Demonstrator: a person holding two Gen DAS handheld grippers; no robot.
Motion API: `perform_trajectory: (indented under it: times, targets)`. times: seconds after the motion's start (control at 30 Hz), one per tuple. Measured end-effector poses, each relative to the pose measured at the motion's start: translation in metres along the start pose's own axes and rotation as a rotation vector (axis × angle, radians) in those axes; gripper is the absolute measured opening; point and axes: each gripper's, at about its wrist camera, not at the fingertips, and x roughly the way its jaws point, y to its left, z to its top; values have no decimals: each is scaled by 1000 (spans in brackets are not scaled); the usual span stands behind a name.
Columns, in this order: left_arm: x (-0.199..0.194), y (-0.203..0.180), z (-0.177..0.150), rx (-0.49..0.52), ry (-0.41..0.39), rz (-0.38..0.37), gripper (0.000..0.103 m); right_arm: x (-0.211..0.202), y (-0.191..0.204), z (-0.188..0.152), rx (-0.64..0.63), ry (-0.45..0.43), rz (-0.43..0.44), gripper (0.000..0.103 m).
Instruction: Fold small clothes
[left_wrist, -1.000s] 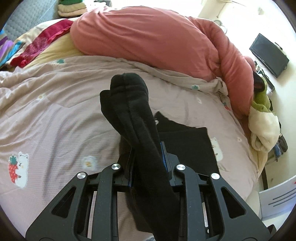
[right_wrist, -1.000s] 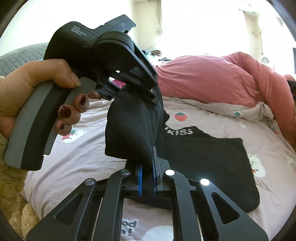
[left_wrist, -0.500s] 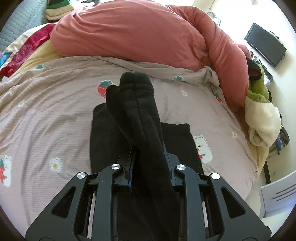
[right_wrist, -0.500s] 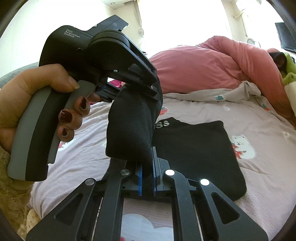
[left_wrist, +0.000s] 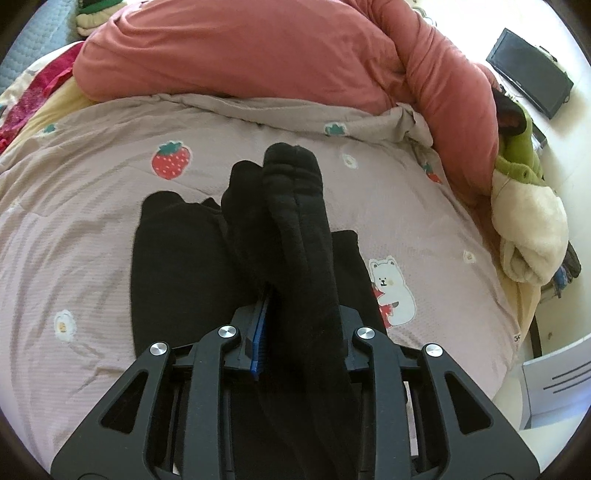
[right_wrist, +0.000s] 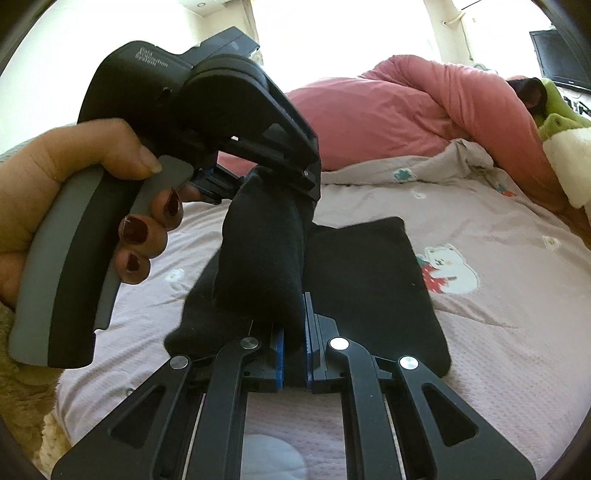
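A bed in a strawberry-print cover (left_wrist: 92, 236) bears a flat black garment (left_wrist: 177, 266) and a pink duvet (left_wrist: 240, 51).

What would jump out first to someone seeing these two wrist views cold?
The black garment: a bunched fold of it is pinched between both grippers and lifted above the rest, which lies flat on the lilac strawberry-and-bear bedspread. The left gripper, its jaws opening with the cloth between them, fills the right wrist view, gripped by a hand with dark red nails; the right gripper is shut on the fold. Behind, a big pink duvet is heaped.
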Motion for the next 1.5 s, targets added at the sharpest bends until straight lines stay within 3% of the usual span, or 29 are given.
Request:
perform_trajectory:
  times: [0.2, 0.3, 0.37, 0.43, 0.57, 0.73, 0.8, 0.9, 1.0, 1.2, 1.37, 1.43, 1.5]
  targets:
    - [19, -9, -1, 10, 31, 6, 24, 9, -12, -7, 11, 28, -25, 7]
    - [29, -15, 0, 32, 63, 22, 40, 14, -16, -10, 8, 47, -39, 7]
    - [31, -17, 0, 28, 72, -17, 57, 19, -21, -13, 17, 63, -47, 7]
    - [24, -18, 0, 27, 45, -60, 61, 22, -28, -17, 38, 79, -56, 8]
    - [-10, -7, 4, 12, -60, -131, 62, 24, -43, -23, 116, 109, -24, 9]
    - [-26, 35, -7, -9, -116, -3, 62, 20, -57, -16, 243, 140, 69, 24]
    - [-25, 54, -19, -35, -113, 34, 62, 22, -67, -13, 310, 155, 132, 40]
    - [-23, 70, -36, -42, -112, 54, 62, 27, -80, -6, 422, 163, 228, 49]
    - [-20, 76, -51, -51, -102, 44, 62, 34, -87, 5, 457, 169, 260, 52]
    - [-14, 68, -63, -6, -84, 53, 62, 74, -109, 28, 524, 262, 322, 56]
    - [-10, 63, -67, 12, -69, 55, 62, 103, -113, 36, 490, 345, 337, 56]
    - [-9, 62, -68, 17, -65, 54, 62, 105, -113, 37, 480, 344, 338, 53]
    - [-9, 61, -68, 19, -62, 51, 62, 105, -110, 38, 452, 338, 320, 34]
